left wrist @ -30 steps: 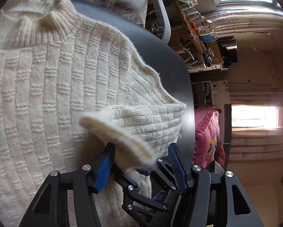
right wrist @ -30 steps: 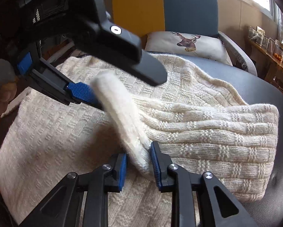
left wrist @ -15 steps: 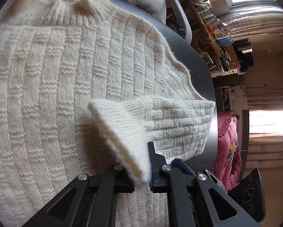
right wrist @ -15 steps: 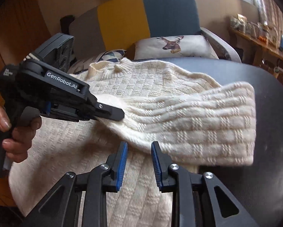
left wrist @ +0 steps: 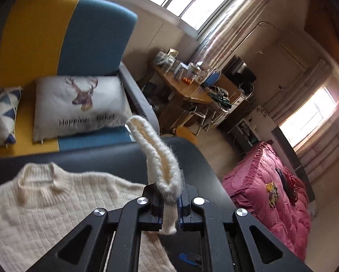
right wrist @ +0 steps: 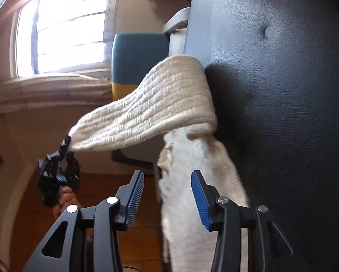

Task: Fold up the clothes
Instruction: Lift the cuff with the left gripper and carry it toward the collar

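Sweater (left wrist: 56, 204): cream knit, lying flat on the dark table (left wrist: 115, 158), collar toward the sofa (left wrist: 62, 36)
Sleeve: your left tongs (left wrist: 169, 204) are clenched on the cuff (left wrist: 160, 158), which stands up above the pads
Sleeve span: in the right view it stretches from the table edge out to the left tongs, clear of the tabletop
Right tongs (right wrist: 167, 200): your jaws are opening; the sweater's edge lies between the blue pads (right wrist: 136, 199), neither pressing on it
Hand (right wrist: 65, 199): yours, on the left tongs' handle
Background: deer pillow (left wrist: 78, 104) on the sofa
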`<state>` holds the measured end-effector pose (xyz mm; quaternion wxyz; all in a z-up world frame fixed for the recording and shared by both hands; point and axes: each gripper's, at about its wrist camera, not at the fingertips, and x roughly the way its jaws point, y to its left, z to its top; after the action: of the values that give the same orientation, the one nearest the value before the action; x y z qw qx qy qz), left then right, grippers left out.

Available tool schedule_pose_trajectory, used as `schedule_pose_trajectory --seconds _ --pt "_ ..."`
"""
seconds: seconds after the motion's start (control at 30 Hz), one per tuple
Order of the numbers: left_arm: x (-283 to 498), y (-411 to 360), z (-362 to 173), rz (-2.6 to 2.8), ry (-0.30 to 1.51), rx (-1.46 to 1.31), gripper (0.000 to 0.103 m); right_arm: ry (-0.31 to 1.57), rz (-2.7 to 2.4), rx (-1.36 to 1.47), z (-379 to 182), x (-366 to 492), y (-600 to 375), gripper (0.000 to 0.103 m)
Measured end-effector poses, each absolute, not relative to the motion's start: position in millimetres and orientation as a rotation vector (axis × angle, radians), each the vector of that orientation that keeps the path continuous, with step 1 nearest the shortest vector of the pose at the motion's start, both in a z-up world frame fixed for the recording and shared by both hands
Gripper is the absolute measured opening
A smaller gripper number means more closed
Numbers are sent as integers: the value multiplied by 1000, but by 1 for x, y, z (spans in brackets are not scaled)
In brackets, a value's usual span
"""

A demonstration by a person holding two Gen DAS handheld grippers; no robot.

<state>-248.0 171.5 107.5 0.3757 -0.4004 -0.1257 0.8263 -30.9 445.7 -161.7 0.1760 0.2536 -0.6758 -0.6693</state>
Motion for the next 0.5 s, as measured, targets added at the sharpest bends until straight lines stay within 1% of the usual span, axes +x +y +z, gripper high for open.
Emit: schedule_pose_trajectory --seconds 0.03,0.07,0.13,0.23,0.37,0.5 --pt "-249 170 119 2128 -316 -1001 9 -1978 -1832 652 -163 -36 445 62" --pt "-251 167 129 2141 -312 -979 9 -2037 -1769 590 -165 -41 443 76" --pt "-252 159 149 2171 -315 -929 9 -2128 -1651 505 -169 -54 436 89" --pt "-256 141 166 2204 -328 -894 9 -2187 -1546 461 -172 -78 421 89" --pt "-260 114 165 2241 -348 -892 9 -2213 -1516 504 -177 -110 398 89" --pt "-261 78 153 2264 -394 -909 9 -2245 -1559 549 -186 -139 387 89"
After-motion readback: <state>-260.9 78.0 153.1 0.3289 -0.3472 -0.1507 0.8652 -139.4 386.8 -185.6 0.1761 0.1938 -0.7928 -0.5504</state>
